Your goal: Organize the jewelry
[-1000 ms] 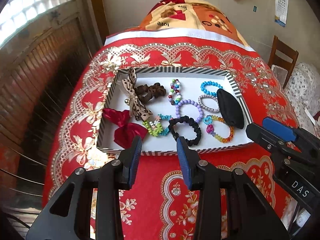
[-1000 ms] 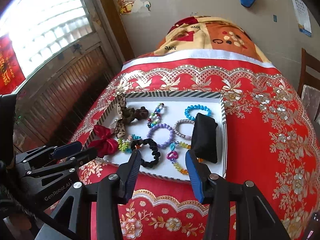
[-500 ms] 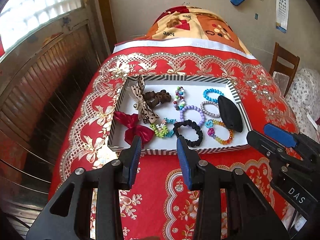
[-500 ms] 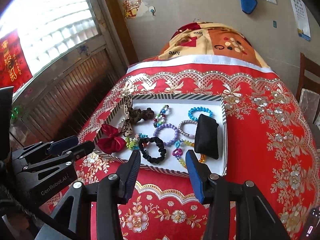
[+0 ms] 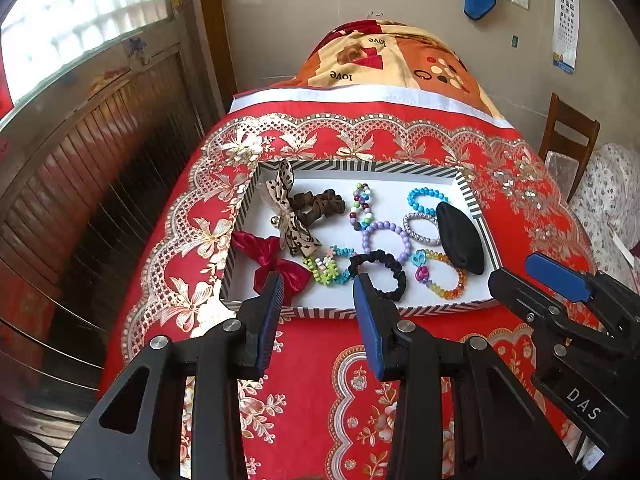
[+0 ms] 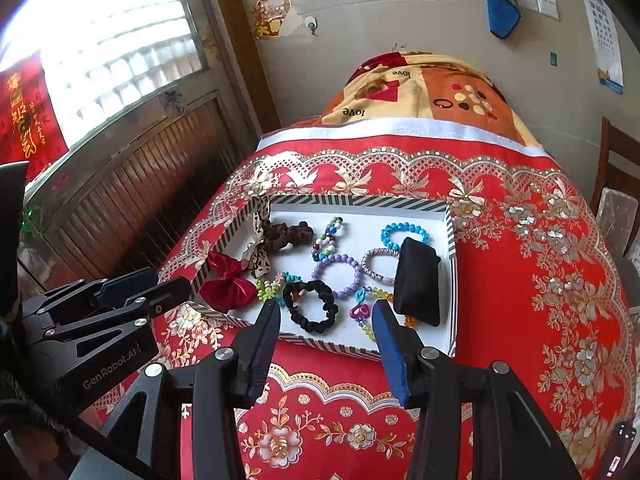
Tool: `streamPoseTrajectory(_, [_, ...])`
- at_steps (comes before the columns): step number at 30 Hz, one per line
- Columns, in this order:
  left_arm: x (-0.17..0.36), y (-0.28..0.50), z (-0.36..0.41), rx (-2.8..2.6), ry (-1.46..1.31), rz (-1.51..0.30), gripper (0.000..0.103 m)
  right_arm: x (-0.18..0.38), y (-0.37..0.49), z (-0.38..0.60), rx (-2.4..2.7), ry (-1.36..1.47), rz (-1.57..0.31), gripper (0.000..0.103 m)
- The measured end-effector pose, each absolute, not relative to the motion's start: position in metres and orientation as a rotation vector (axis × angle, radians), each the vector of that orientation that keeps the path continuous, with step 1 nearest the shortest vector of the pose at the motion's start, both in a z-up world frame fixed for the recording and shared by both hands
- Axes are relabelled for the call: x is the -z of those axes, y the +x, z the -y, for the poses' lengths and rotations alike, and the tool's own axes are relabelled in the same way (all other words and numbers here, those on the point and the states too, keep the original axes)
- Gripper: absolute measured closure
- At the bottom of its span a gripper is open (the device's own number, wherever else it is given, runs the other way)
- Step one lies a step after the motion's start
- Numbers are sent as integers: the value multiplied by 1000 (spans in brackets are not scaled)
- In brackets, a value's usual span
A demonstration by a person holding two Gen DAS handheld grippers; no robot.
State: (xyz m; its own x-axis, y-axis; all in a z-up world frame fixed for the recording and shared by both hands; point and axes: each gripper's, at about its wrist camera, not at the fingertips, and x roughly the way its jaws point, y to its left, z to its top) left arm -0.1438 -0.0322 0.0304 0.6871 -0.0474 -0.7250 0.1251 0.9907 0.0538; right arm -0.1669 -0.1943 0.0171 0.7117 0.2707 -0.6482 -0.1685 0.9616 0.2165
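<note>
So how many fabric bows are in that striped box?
2. The red satin bow lies in the near left corner; the leopard-print bow sits just behind it, leaning over the left wall. None seem hidden.

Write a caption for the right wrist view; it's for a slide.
Open right gripper hovering before a striped tray of bracelets and hair ties.

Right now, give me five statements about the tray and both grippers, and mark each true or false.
1. Both the left gripper and right gripper are open and empty. True.
2. The black pouch lies outside the striped tray. False: it lies inside, by the right wall.
3. The red bow sits at the tray's near left. True.
4. The black scrunchie is clamped. False: it lies free.
5. The blue bead bracelet lies near the far wall. True.
</note>
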Motion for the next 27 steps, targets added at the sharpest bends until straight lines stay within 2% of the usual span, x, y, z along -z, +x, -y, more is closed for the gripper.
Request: streamPoseTrajectory(27, [-29, -122, 28, 111, 106, -820, 67, -13, -148, 194, -238, 145, -766, 56])
